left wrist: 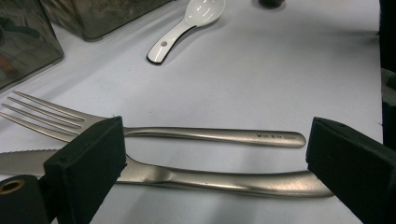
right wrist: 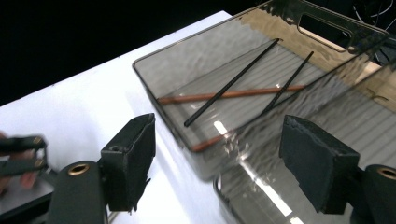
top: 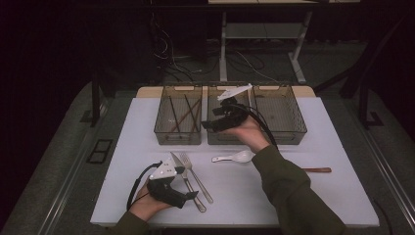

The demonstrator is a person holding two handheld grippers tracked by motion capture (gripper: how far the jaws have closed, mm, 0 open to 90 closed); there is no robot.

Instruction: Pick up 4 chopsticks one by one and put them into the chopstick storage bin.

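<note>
Cutlery lies on the white table [top: 333,147] in front of three clear bins: fork [left wrist: 154,132] and knife [left wrist: 196,179] side by side, straddled by the left gripper [left wrist: 215,163], jaws apart and off the metal. Right of the fork lies a white ceramic spoon [top: 234,157]. Above the middle bin [top: 220,137], the right gripper [right wrist: 217,163] hovers with jaws apart, empty; chopsticks [right wrist: 233,93] lie in the left bin [top: 177,117].

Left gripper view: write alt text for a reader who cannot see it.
An open left gripper straddles a steel knife lying beside a fork on a white table. A white ceramic spoon lies farther off, near clear bins.
</note>
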